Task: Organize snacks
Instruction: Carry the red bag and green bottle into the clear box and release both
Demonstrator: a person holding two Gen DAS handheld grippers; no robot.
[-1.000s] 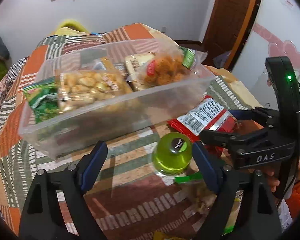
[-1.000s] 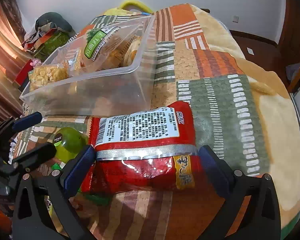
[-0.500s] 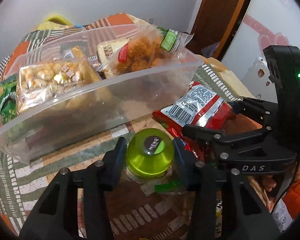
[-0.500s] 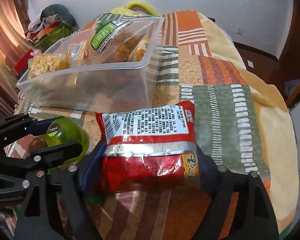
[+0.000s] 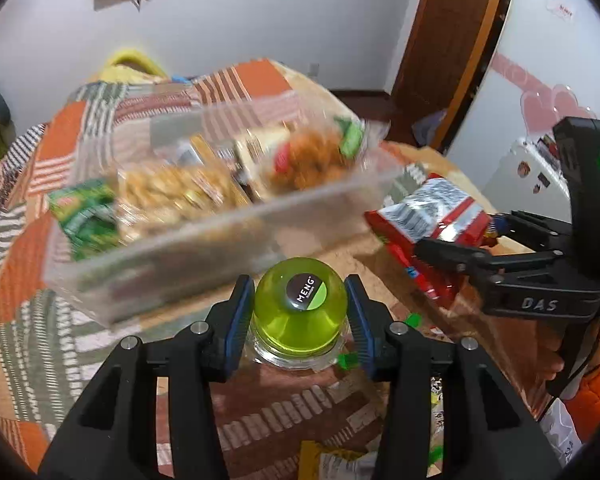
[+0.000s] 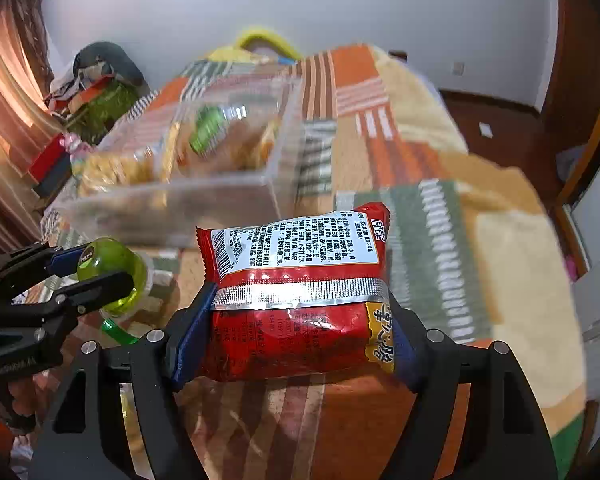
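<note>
My left gripper (image 5: 300, 312) is shut on a green jelly cup (image 5: 300, 314) with a black "MENG" label, held above the patchwork bedspread; the cup also shows in the right wrist view (image 6: 114, 270). My right gripper (image 6: 296, 340) is shut on a red snack packet (image 6: 300, 300) with a white printed label, lifted off the bed; the packet also shows in the left wrist view (image 5: 432, 216). A clear plastic bin (image 5: 204, 248) holding several snack bags stands just beyond both grippers, and also shows in the right wrist view (image 6: 204, 204).
The patchwork bedspread (image 6: 440, 208) runs to the right of the bin. Loose wrappers (image 5: 340, 460) lie near the front edge below the left gripper. A wooden door (image 5: 452, 40) and a white cabinet (image 5: 540, 80) stand at the right.
Both grippers closed: the left on the green jelly cup, the right on the red packet. Both objects have lifted off the bedspread, and the views are blurred by movement.
</note>
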